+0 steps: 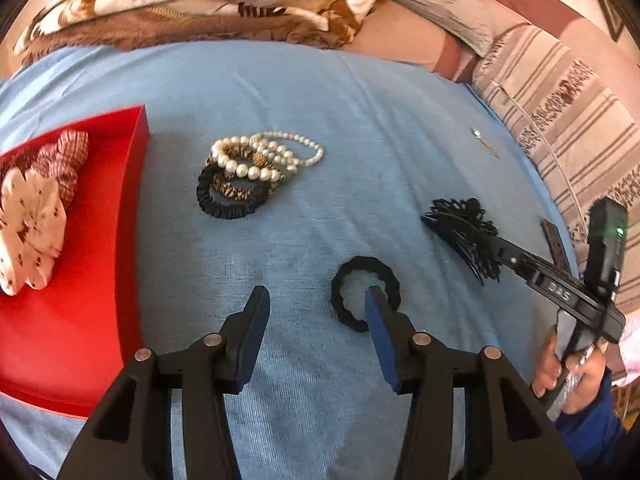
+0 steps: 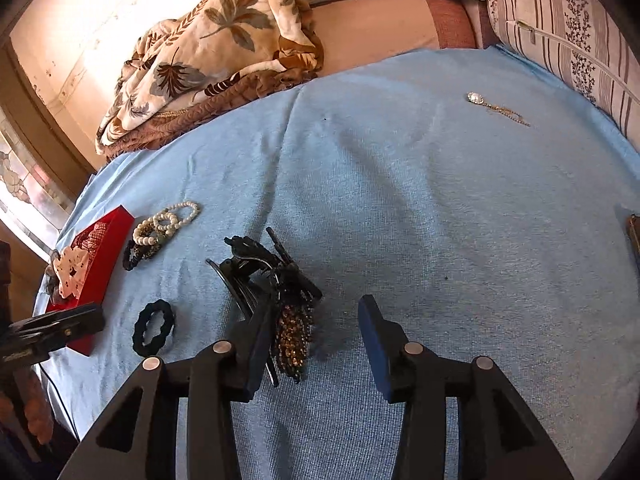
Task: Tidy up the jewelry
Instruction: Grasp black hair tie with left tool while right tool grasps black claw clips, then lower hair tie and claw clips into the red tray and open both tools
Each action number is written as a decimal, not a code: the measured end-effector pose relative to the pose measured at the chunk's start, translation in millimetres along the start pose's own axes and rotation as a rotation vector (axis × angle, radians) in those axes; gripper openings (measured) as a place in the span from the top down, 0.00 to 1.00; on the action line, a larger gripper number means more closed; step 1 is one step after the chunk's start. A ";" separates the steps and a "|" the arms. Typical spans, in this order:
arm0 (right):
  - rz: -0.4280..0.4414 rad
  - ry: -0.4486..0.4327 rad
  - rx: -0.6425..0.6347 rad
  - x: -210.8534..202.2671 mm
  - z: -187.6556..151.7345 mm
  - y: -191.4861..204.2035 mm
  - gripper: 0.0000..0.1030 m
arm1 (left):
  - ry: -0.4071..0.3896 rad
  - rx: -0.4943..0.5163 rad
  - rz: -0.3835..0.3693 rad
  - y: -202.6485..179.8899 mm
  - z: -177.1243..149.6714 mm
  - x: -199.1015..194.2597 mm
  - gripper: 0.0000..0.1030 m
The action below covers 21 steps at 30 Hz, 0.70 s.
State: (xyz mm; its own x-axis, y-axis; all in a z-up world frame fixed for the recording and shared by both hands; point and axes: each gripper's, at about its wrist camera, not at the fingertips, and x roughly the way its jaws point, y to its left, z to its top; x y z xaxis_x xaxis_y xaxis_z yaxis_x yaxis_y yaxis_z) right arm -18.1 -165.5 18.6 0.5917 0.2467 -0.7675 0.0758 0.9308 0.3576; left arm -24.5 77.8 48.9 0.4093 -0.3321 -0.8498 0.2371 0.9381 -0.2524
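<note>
A black scrunchie [image 1: 365, 294] lies on the blue cloth; my open left gripper [image 1: 316, 300] hovers over it, its right finger above the ring. A pile of pearl bracelets [image 1: 266, 156] and scrunchies lies farther back. A red tray [image 1: 80, 264] at left holds fabric scrunchies [image 1: 32, 216]. My right gripper [image 2: 312, 316] is open, its left finger beside a black beaded hair clip [image 2: 280, 292]. The black scrunchie [image 2: 154, 326], the pearls [image 2: 166, 220] and the tray [image 2: 100, 256] also show in the right wrist view. A pendant necklace [image 2: 496, 108] lies far back.
The blue cloth [image 1: 360, 120] covers a bed. A floral blanket [image 2: 216, 48] is bunched at the back. Striped pillows [image 2: 560, 28] line the right side. A window [image 2: 24, 184] is at far left.
</note>
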 end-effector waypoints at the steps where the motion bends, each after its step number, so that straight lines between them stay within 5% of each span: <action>1: 0.006 -0.003 0.003 0.2 -0.3 -0.7 0.55 | 0.008 -0.007 -0.004 -0.5 0.3 4.9 0.53; 11: 0.044 -0.013 -0.003 7.7 -1.0 5.6 0.55 | 0.009 0.091 0.058 -37.6 1.2 47.0 0.55; 13: 0.058 -0.010 0.001 11.5 0.3 7.7 0.56 | 0.001 0.113 0.080 -43.9 -1.4 48.5 0.71; 14: 0.069 -0.012 0.004 13.3 0.9 9.2 0.60 | 0.001 0.121 0.089 -46.3 -2.4 49.6 0.85; 15: 0.080 -0.009 0.005 14.6 1.4 10.3 0.74 | 0.000 0.129 0.096 -48.3 -3.4 50.0 0.93; 16: 0.095 -0.003 0.005 16.0 1.9 12.1 0.86 | 0.002 0.126 0.091 -48.9 -4.3 49.4 0.94; 21: 0.100 -0.014 0.001 6.1 -0.7 20.9 0.89 | -0.032 0.085 0.073 -45.1 -7.4 30.5 0.94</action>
State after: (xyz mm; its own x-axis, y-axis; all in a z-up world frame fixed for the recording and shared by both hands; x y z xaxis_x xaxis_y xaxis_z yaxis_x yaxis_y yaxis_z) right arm -13.5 -144.4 21.0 0.6076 0.3348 -0.7203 0.0162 0.9014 0.4326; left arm -29.3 26.1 30.9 0.4556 -0.2676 -0.8490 0.2791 0.9486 -0.1492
